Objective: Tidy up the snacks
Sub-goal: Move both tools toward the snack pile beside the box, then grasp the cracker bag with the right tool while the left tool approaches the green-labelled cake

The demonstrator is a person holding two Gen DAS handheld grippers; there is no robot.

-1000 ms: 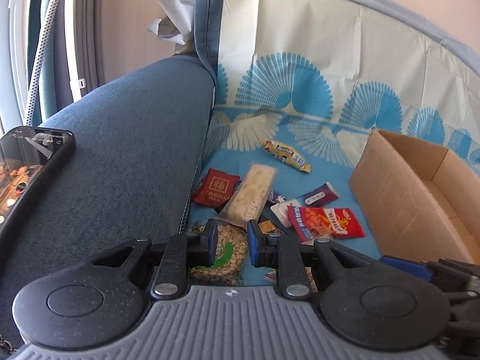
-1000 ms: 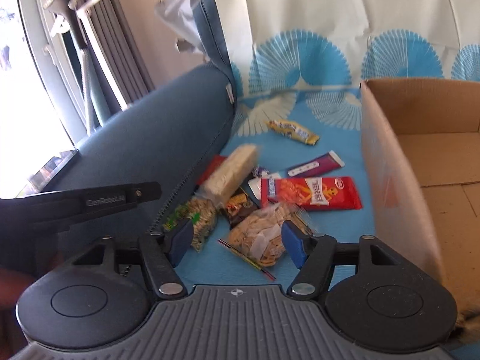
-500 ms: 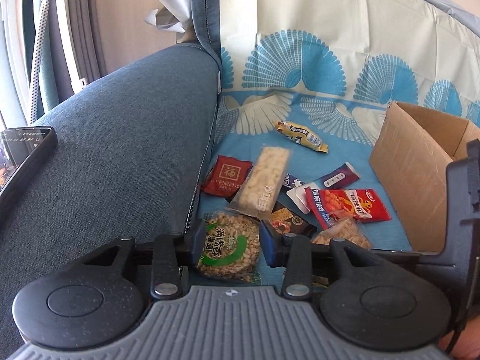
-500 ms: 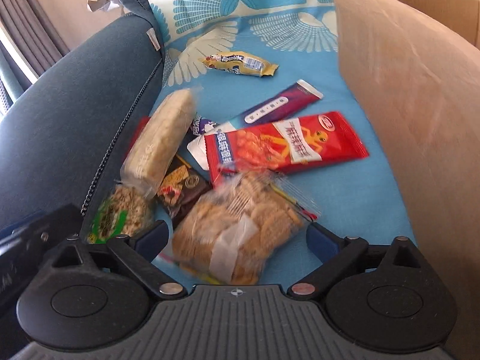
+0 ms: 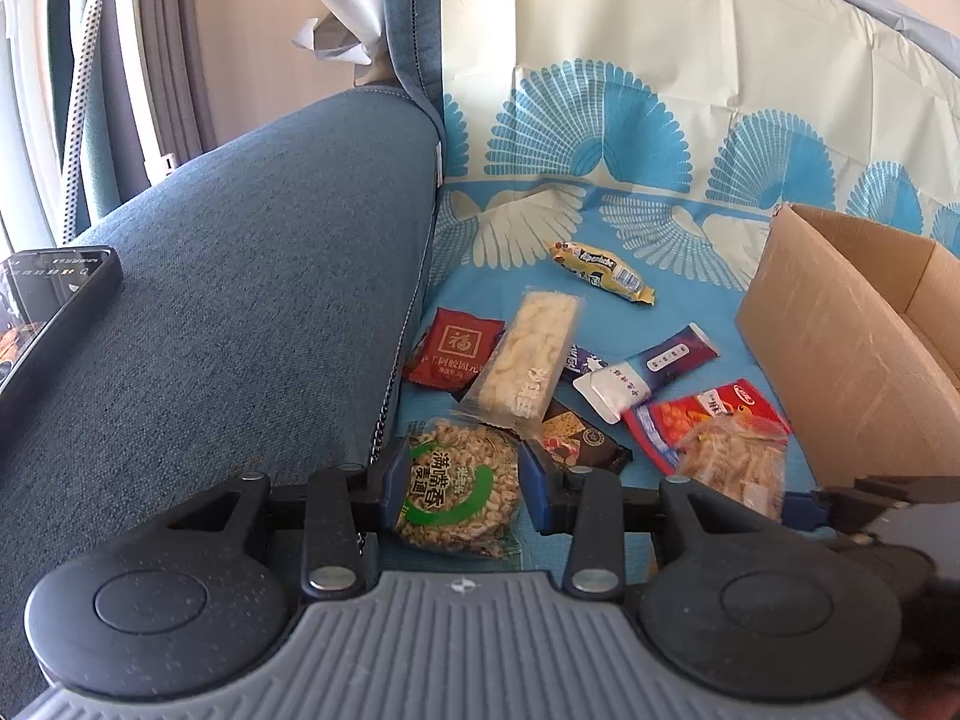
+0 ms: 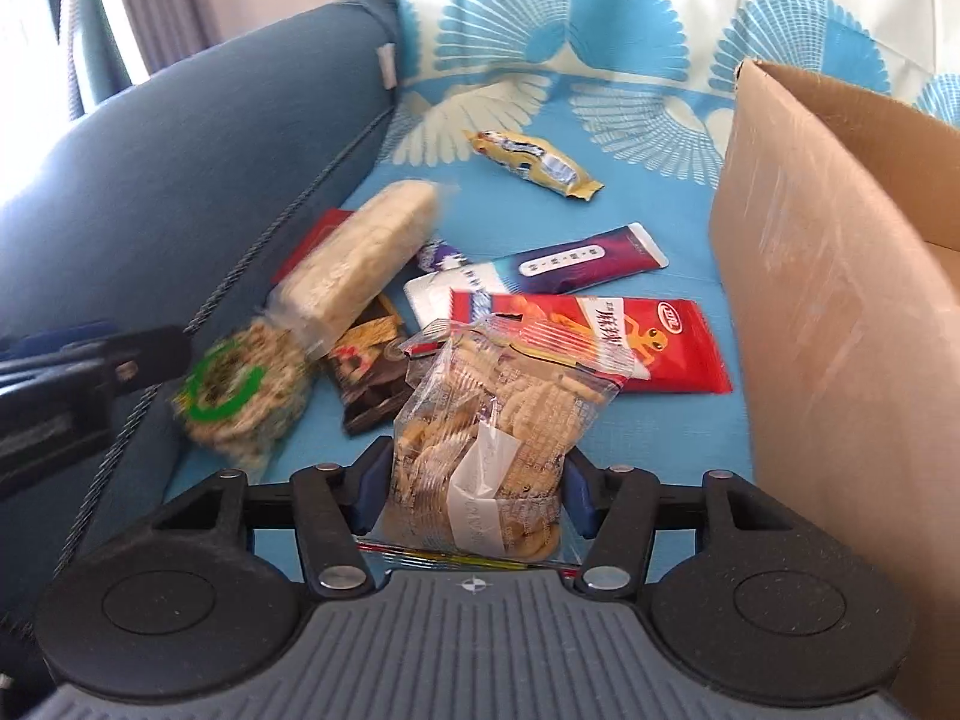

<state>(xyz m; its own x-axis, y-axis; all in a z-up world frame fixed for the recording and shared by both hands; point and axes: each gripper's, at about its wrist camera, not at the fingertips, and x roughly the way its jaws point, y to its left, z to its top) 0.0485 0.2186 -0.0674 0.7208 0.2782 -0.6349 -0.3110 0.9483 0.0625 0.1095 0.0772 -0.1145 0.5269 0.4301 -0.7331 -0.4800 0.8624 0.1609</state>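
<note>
Jaws of the right gripper (image 6: 474, 495) are closing around the clear crinkly bag of pale biscuits (image 6: 492, 438), while the left gripper (image 5: 462, 495) clamps the round green-labelled peanut pack (image 5: 459, 489); next, lift both toward the brown cardboard box (image 6: 840, 276) beside them.

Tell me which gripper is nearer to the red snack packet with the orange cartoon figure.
Right. The right gripper, closing around the clear biscuit bag that overlaps the red packet, sits just before it. The left gripper is further left, around the green-labelled peanut bag.
</note>
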